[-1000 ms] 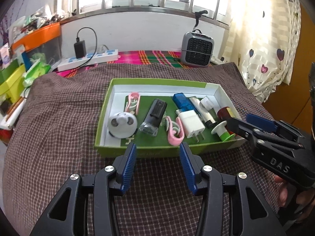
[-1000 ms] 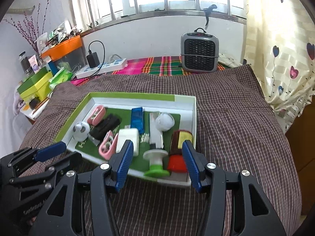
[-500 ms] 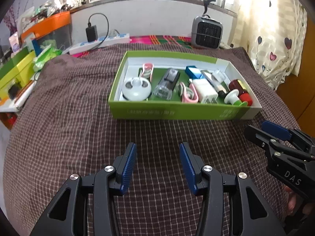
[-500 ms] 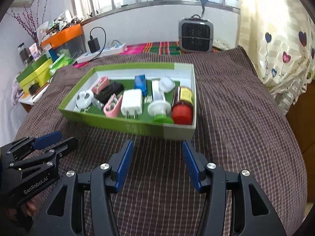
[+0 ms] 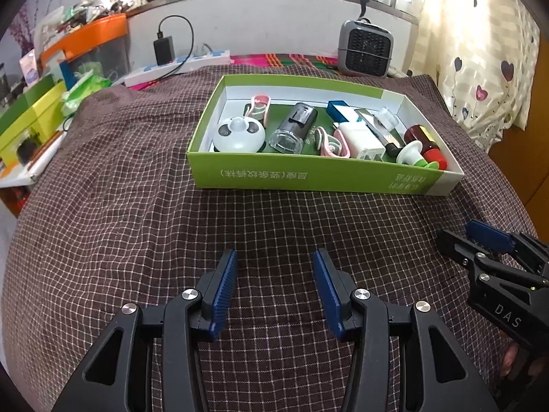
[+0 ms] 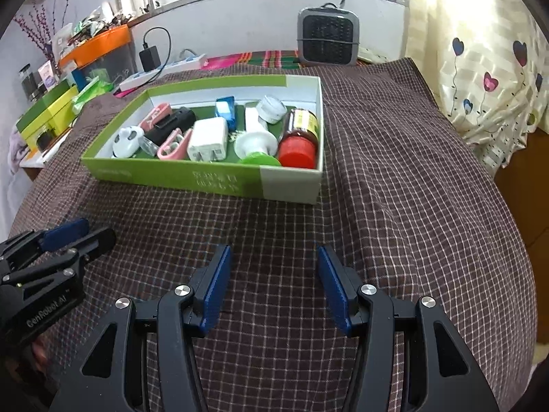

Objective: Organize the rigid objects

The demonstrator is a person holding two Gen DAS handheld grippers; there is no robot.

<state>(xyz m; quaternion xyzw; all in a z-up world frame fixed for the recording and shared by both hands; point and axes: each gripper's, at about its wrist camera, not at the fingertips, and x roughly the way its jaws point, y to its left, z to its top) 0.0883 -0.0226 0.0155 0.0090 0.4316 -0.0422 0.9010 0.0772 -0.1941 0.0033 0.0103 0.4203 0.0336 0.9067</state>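
Everything sat packed in the green box (image 6: 178, 175); nothing loose showed on the cloth. Left claw (image 5: 274, 288) and right claw (image 6: 272, 285) hung released, empty — job looked finished.

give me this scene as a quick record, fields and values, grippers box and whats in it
surface: checked brown cloth
box: green, open-topped, on the cloth ahead of both grippers
in box: panda gadget, black stamp, pink clips, white charger, blue case, red-capped bottle, white-and-green spool
left gripper: open, empty, low over cloth
right gripper: open, empty, low over cloth
behind box: heater, power strip
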